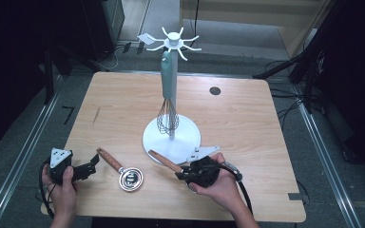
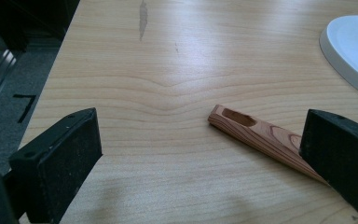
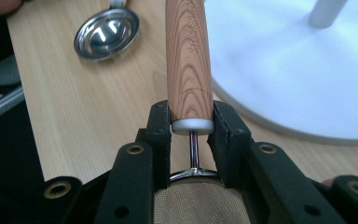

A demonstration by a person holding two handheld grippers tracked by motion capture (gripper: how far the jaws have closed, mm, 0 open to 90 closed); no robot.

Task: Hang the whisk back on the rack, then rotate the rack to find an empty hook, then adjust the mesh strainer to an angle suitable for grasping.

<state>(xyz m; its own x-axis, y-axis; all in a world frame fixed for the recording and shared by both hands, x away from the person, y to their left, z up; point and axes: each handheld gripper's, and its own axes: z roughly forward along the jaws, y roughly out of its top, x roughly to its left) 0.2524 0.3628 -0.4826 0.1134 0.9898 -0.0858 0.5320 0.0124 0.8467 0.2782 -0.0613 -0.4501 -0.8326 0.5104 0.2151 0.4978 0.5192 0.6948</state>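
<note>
High view: a wooden surface [image 1: 247, 123] is seen with a white utensil stand [image 1: 172, 135] at its middle, from whose top prongs a whisk [image 1: 167, 92] with a pale green handle is hung. At the near edge, right of centre, the right gripper [image 1: 183, 173] is held in a hand [image 1: 218, 183], and a strainer with a wooden handle [image 1: 164, 160] is pinched by it; the handle is pointed toward the stand's round base and its tip is seen over the base's rim. In the right gripper view the fingers [image 3: 161, 128] are pressed on both sides of the handle's lower end, at its metal collar [image 3: 192, 125], with the thin steel neck and fine mesh [image 3: 198, 203] seen below between the gripper's arms. To the left, a steel measuring spoon [image 1: 130, 179] with a wooden handle is laid flat on the surface, between the two grippers. The left gripper [image 1: 91, 165] is held near the surface's left near corner, its fingers spread wide with nothing between them. In the left gripper view, the spoon's wooden handle [image 2: 256, 133], with its hanging hole, is seen just beside the right-hand finger [image 2: 340, 154]; whether it is touched cannot be told.
</note>
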